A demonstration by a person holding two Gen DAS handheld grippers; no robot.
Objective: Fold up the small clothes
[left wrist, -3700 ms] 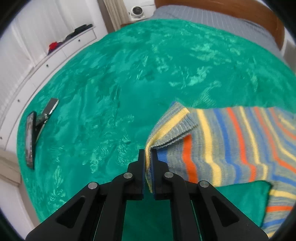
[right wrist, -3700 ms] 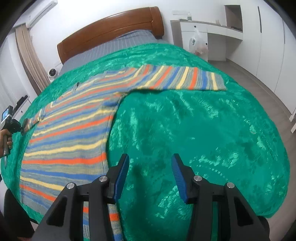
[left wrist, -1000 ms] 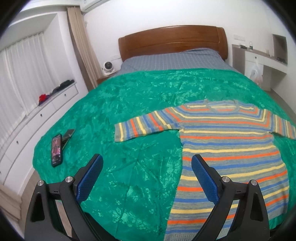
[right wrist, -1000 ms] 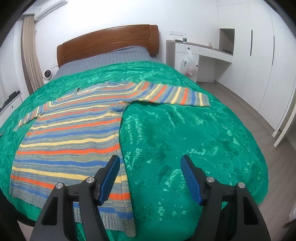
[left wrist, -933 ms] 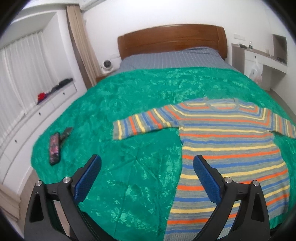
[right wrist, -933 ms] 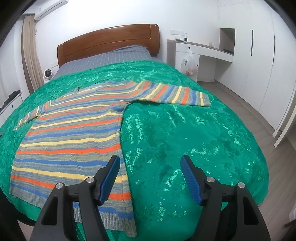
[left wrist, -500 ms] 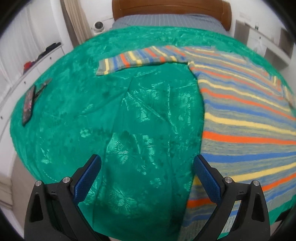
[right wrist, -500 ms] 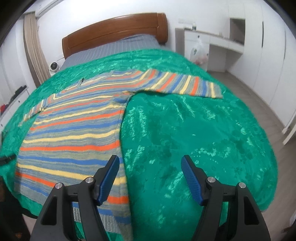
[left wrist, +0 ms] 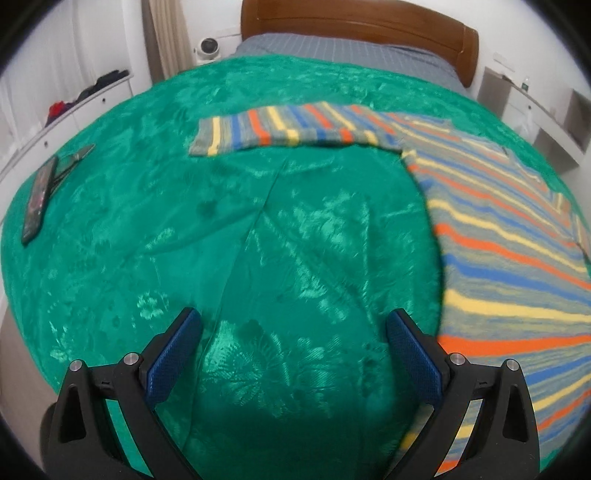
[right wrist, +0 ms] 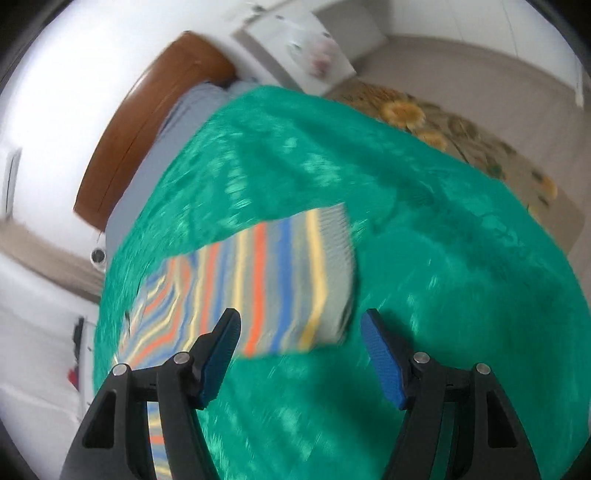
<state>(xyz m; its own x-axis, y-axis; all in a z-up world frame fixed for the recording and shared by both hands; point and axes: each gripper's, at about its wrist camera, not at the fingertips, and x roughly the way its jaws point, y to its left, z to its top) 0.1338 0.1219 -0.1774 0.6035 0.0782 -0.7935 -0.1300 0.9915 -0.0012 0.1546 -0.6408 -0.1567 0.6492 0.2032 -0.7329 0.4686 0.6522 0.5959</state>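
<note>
Nearby: a phone (left wrist: 37,197) is seen on the green bed cover (left wrist: 258,240).
Sweater (left wrist: 498,236): striped, laid flat.
Left gripper (left wrist: 293,354): spread, empty.
Right gripper (right wrist: 301,354): closing, nothing pinched.

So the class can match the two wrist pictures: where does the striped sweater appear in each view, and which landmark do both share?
Left wrist view: striped sweater fills the right side, one sleeve stretching left across the upper middle.
Right wrist view: a blurred sleeve end of the striped sweater lies centre, just beyond the tongs.
Shared landmark: wooden headboard, top centre; upper left in the right view.
</note>
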